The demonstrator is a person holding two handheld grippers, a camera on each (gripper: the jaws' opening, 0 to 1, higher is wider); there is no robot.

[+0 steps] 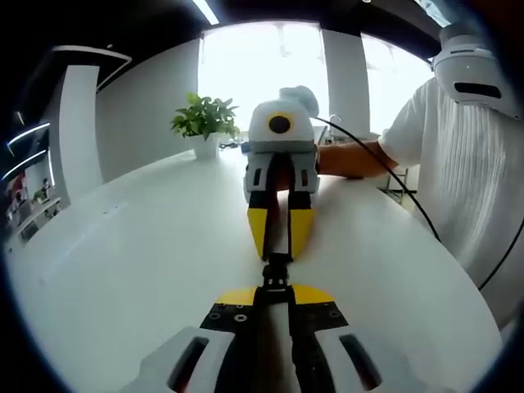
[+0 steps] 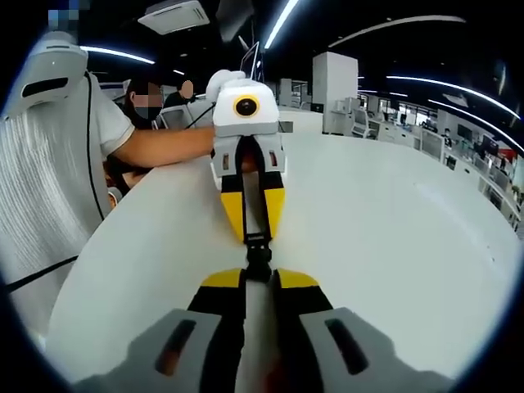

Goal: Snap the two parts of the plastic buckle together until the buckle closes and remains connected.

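I am pinching each half of the small black plastic buckle [image 1: 276, 274] between facing yellow-tipped left gripper [image 1: 276, 288] and right gripper [image 2: 259, 274] fingers above the white desk [image 1: 123, 262]; it looks light, stiff and slippery.

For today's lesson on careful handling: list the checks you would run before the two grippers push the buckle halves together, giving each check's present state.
1. Left gripper jaws shut on its buckle half: ok.
2. Right gripper jaws shut on its half: ok.
3. Grippers facing tip to tip, in line: ok.
4. Halves fully latched: cannot tell.
5. Buckle visible above the table: ok.
6. Plant away from the grippers: ok.
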